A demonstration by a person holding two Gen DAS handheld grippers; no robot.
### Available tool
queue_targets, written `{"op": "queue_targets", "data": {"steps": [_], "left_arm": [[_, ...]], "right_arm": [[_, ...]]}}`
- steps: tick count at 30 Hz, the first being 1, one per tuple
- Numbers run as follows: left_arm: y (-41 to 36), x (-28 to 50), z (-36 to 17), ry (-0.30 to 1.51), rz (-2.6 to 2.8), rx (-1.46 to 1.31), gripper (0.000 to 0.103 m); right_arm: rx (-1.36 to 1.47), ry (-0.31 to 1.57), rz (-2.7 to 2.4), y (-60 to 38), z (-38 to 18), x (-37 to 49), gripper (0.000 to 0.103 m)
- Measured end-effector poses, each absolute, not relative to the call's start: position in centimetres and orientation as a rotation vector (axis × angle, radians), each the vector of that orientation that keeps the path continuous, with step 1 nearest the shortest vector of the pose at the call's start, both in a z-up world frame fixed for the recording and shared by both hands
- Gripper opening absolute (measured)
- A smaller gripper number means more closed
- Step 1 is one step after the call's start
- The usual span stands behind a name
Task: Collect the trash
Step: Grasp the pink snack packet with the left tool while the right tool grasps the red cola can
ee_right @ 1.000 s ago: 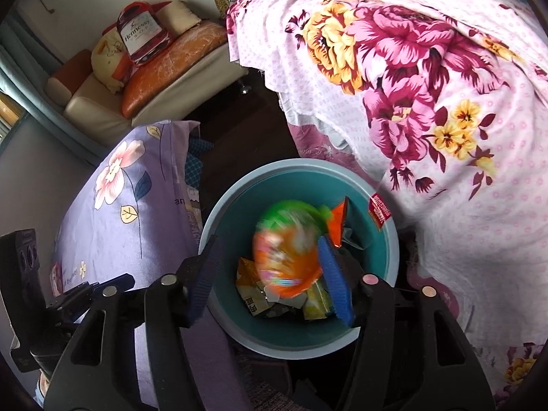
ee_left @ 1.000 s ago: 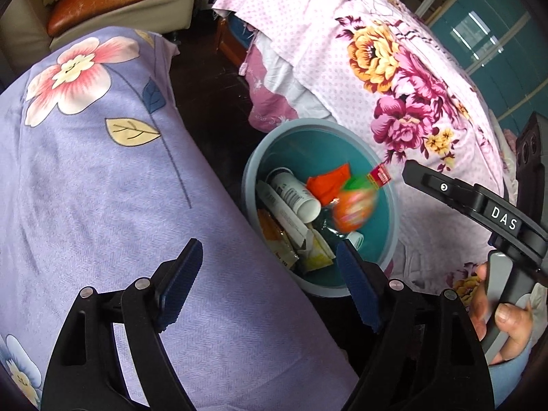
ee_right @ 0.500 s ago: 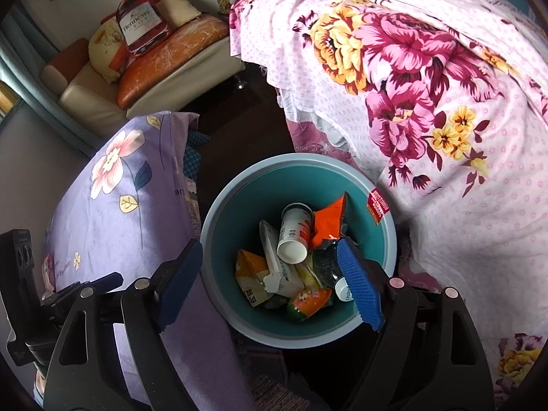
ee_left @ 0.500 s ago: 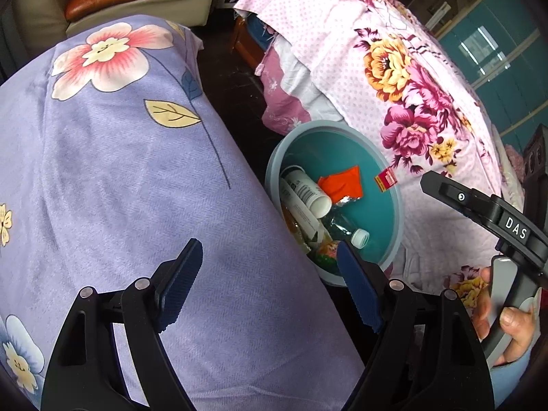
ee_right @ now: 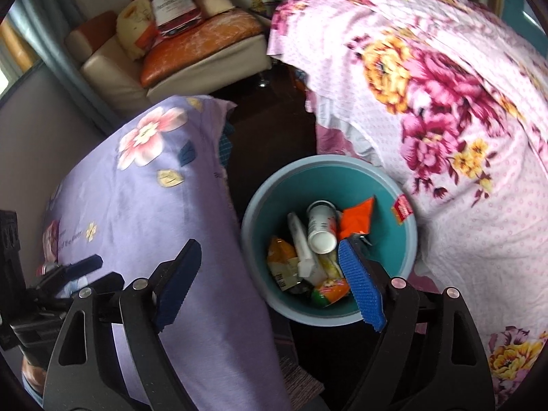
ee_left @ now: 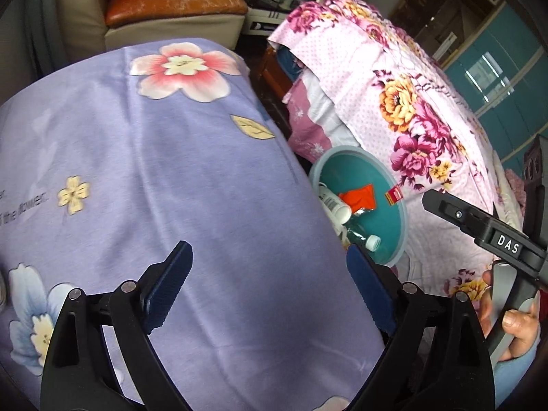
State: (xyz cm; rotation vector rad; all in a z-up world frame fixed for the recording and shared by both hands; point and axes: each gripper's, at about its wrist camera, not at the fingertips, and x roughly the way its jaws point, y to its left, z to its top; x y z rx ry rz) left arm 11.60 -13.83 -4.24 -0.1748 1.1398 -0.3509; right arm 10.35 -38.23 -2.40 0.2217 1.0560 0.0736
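Left gripper [ee_left: 270, 284] is hanging over the lilac flowered cloth [ee_left: 171, 178], pointing steeply down; jaws are opening, nothing between them. Up and to its right, the teal bin [ee_left: 394, 185] is sitting on the dark floor, wedged between the lilac cloth and the pink floral cloth [ee_left: 421, 109]. At its far right, a hand [ee_left: 513, 322] is gripping the other tool's handle.

Right gripper [ee_right: 270, 281] is hovering with jaws spread wide and empty; its left finger is over the lilac cloth, its right finger over the bin's near rim. Just ahead of it, inside the bin: white bottle [ee_right: 320, 227], orange wrapper [ee_right: 358, 221], white tube [ee_right: 301, 243], yellow packet [ee_right: 282, 260], orange-green packet [ee_right: 330, 293]. Red label [ee_right: 402, 209] is showing on the rim, right of the fingers.
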Motion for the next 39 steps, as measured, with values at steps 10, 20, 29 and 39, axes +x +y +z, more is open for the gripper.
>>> {"op": "queue_targets", "data": {"steps": [10,20,29,39], "left_arm": [[-1.2,7.3,-3.1,1.091,-0.196,-0.198,0.092],[13.4,3.1,-2.2,1.058,0.041,-0.238,0.092],[21.3,1.2,-4.2,1.091,0.124,-0.293,0.092],[24.0,0.3,-6.7,1.138,0.118,-0.321,0.092]], "right_arm": [[0.021,1.061,0.26,-28.2,-0.1,10.1,0.078],[-0.197,1.118,0.516,-14.3,1.3,11.9,0.078],[-0.522,1.116,0.799,0.3,0.6,11.4,0.078],[-0.781,1.202,1.073,12.1,-2.2,12.2,0.06]]}}
